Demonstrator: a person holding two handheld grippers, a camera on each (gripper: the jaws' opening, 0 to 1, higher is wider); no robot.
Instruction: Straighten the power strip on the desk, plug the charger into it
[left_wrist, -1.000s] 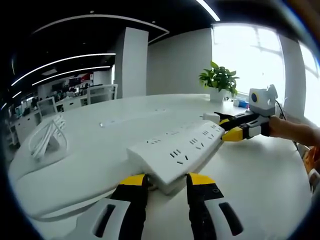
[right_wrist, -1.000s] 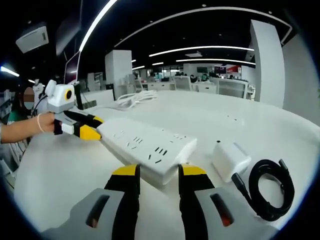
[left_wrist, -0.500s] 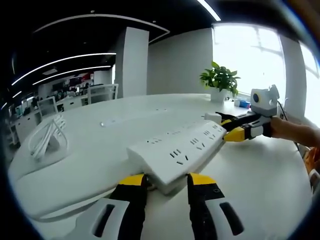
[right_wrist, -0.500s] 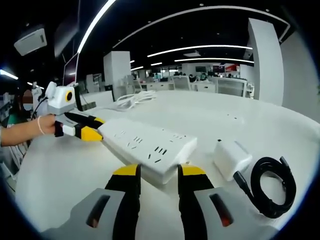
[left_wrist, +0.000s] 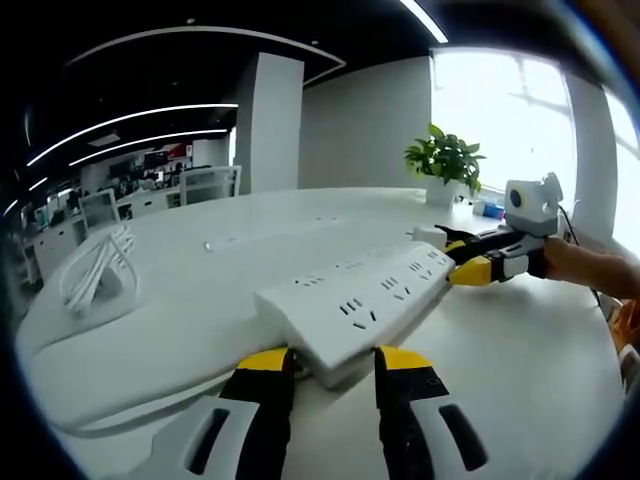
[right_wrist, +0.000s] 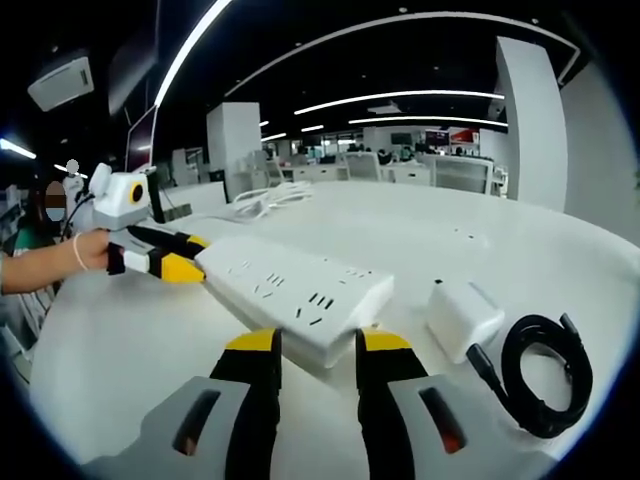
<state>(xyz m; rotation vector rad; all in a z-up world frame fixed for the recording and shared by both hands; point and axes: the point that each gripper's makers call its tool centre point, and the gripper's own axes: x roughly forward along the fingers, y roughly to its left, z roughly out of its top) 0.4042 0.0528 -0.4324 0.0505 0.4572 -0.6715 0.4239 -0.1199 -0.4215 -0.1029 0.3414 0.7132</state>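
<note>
A long white power strip (left_wrist: 360, 300) lies across the white desk (left_wrist: 180, 330), held at both ends. My left gripper (left_wrist: 333, 360) is shut on its near end in the left gripper view, and my right gripper (left_wrist: 465, 262) grips the far end. In the right gripper view my right gripper (right_wrist: 315, 345) is shut on the near end of the power strip (right_wrist: 290, 285), with my left gripper (right_wrist: 175, 262) at the other end. A white charger (right_wrist: 460, 315) lies on the desk to the right of the strip, its coiled black cable (right_wrist: 540, 375) beside it.
A coil of white cable (left_wrist: 95, 275) lies at the desk's left side. A potted plant (left_wrist: 445, 160) stands at the far edge by the window. A person's hand (right_wrist: 60, 255) holds the left gripper. Office desks and chairs stand behind.
The left gripper view has shifted very slightly. The strip, charger and both grippers keep their places.
</note>
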